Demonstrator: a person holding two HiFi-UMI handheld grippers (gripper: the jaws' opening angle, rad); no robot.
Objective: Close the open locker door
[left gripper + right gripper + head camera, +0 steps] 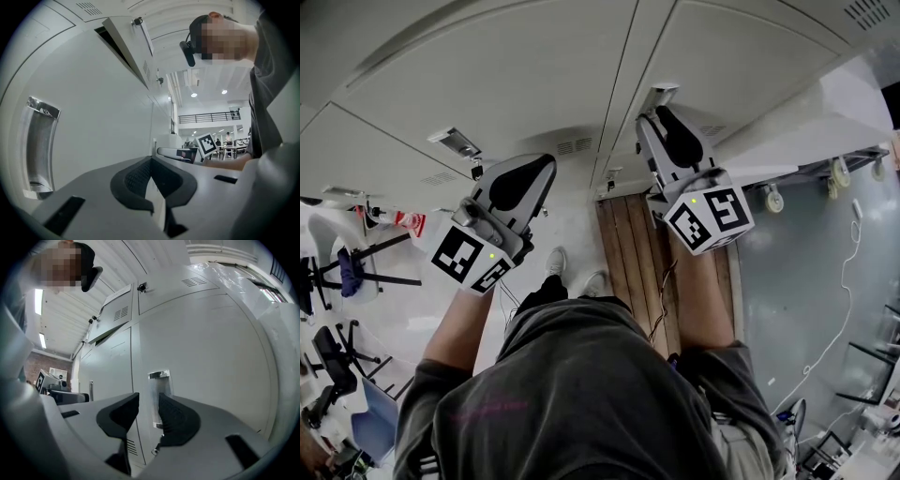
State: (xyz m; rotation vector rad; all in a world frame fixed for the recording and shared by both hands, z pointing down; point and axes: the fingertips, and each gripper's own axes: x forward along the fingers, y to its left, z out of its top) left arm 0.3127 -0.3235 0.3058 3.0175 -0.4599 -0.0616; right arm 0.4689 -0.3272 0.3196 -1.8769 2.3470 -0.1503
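Standing ajar, locker door (132, 49) in gripper views only

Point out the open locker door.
The door hangs ajar in the upper locker row: upper left in the right gripper view, top centre in the left gripper view, above the closed doors.

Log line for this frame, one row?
phase: before contact | left gripper: jaws together, empty | right gripper: jaws apart, empty | locker door: upper row, ajar, untouched
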